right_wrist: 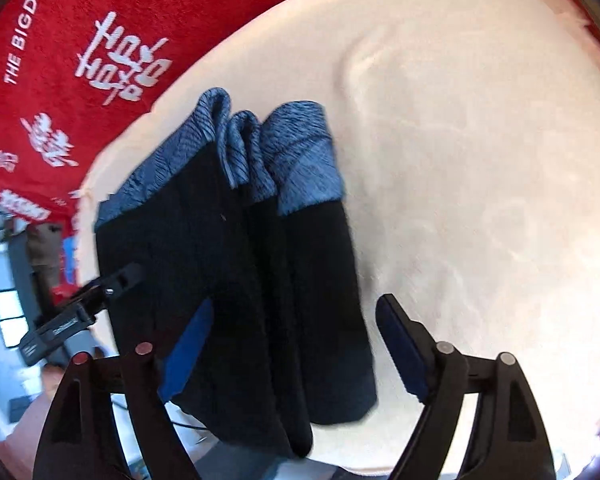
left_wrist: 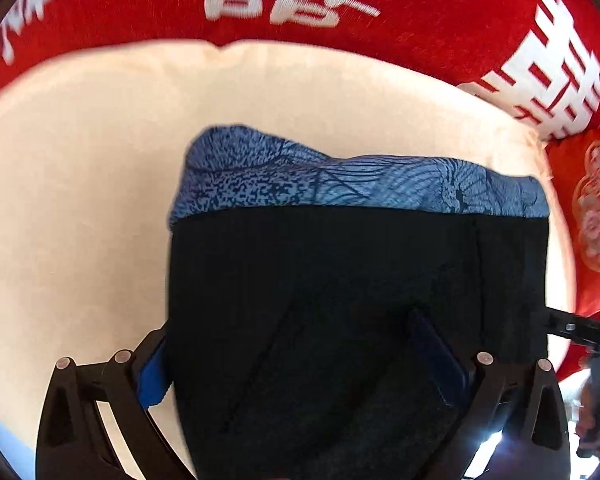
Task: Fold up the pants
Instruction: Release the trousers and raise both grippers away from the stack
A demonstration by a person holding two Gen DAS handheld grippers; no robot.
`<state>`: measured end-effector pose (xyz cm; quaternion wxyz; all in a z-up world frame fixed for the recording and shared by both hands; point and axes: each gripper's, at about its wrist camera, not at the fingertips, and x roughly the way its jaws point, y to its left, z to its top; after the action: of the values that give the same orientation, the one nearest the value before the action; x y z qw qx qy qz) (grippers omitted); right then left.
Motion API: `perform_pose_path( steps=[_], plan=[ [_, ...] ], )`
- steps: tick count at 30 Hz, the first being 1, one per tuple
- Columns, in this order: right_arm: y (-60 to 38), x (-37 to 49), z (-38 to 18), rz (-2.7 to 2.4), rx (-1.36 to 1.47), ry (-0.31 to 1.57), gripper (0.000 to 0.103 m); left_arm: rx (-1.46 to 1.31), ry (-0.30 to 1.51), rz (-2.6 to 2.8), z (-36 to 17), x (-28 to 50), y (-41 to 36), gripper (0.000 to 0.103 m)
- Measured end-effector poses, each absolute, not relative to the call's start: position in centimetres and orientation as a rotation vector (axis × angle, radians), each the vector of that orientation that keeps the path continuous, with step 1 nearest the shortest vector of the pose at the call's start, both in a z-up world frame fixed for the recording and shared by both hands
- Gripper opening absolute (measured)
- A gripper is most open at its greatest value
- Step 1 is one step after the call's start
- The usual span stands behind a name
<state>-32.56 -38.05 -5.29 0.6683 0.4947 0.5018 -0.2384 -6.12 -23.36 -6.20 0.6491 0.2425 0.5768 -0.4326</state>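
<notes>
The pants (left_wrist: 340, 280) are black with a blue patterned band (left_wrist: 360, 184) at the far end. They lie folded in layers on a cream cloth (left_wrist: 80, 200). My left gripper (left_wrist: 300, 360) is open, its jaws wide on either side of the near end of the pants, which lies between the blue pads. In the right wrist view the folded pants (right_wrist: 236, 272) show stacked layers with the blue band (right_wrist: 300, 168) at the far end. My right gripper (right_wrist: 296, 344) is open, with the near end of the pants between its fingers. The other gripper's finger (right_wrist: 116, 280) touches the pants' left edge.
A red cloth with white characters (left_wrist: 420, 20) lies beyond the cream cloth, also in the right wrist view (right_wrist: 60, 80). A red cushion with a pale pattern (left_wrist: 596, 200) sits at the right. The right gripper's finger (left_wrist: 572, 326) reaches in from the right edge.
</notes>
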Motion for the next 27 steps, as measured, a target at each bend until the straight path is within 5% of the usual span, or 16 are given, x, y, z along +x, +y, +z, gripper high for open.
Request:
perform_pose_path(
  steps=[9,27],
  plan=[
    [-32.1,-34.3,-0.1,-0.711,1.04,1.185,0.103,0.632,1.196,-1.02,1.3,-11.3,-19.4,0.103],
    [-23.2,-32.2,10.6,-0.809,0.796,1.223,0.103,0.848,1.127,-0.98,10.1,-16.1,-12.8,0.103]
  ],
)
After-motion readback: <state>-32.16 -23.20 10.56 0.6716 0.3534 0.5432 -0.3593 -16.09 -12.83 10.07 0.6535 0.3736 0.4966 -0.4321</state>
